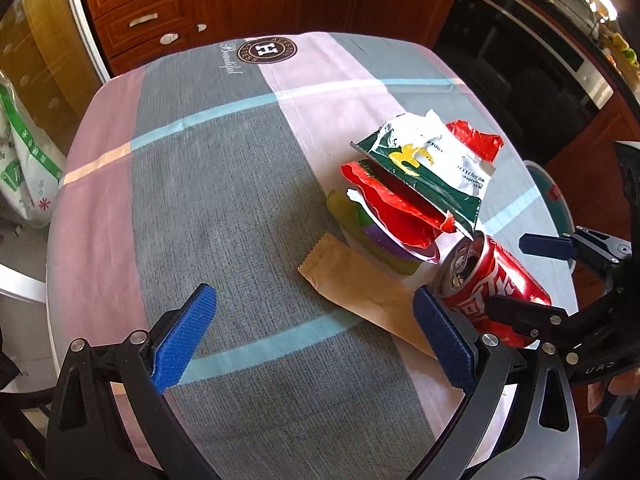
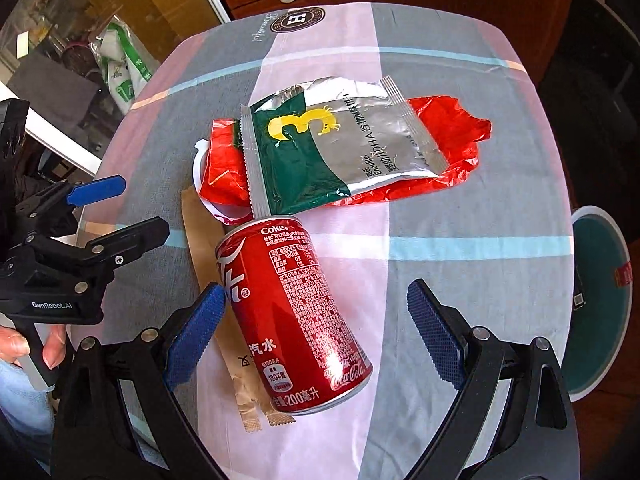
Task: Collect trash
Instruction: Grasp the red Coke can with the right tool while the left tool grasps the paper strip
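Observation:
A red Coke can point(image 2: 296, 316) lies on its side on the clothed table, between the spread jaws of my right gripper point(image 2: 316, 340), which is open around it. The can also shows in the left wrist view point(image 1: 492, 284). A brown paper sleeve point(image 2: 208, 280) lies under and beside the can. A green and silver foil packet point(image 2: 336, 148) rests on a red plastic wrapper point(image 2: 452, 144) and a white cup point(image 2: 198, 168). My left gripper point(image 1: 316, 340) is open and empty over the cloth, left of the can.
The table carries a pink, grey and blue checked cloth point(image 1: 224, 184). A teal stool point(image 2: 600, 300) stands at the table's right. Wooden cabinets point(image 1: 160, 8) and a dark oven point(image 1: 532, 60) are behind. A green and white bag point(image 1: 28, 160) sits on the floor at left.

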`<move>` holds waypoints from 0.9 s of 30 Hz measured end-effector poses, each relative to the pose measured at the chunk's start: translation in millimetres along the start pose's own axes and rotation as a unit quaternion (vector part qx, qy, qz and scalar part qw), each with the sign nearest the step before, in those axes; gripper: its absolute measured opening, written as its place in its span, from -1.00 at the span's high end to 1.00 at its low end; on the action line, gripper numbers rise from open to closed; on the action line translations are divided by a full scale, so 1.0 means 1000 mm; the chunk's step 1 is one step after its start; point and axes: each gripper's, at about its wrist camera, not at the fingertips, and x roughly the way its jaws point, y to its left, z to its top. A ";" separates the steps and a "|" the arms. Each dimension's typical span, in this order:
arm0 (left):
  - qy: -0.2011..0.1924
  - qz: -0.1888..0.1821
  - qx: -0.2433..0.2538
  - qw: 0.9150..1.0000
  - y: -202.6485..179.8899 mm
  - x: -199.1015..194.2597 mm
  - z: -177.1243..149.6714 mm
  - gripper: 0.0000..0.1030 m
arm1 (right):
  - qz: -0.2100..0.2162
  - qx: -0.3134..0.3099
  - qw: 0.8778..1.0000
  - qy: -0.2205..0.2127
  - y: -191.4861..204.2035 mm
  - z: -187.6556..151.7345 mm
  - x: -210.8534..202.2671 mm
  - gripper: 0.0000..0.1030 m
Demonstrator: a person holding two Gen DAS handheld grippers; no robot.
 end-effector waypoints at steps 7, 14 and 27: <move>0.006 0.000 0.007 1.000 -0.005 0.007 0.006 -0.92 | 0.015 -0.005 1.000 0.001 -0.001 -0.005 0.005 0.04; -0.012 0.006 0.068 0.998 -0.040 0.003 0.033 -0.92 | 0.015 0.052 0.998 -0.012 -0.046 -0.018 -0.011 0.04; 0.045 0.012 -0.051 0.998 -0.061 0.034 -0.023 -0.92 | 0.007 0.082 0.996 -0.024 -0.073 -0.040 -0.013 0.05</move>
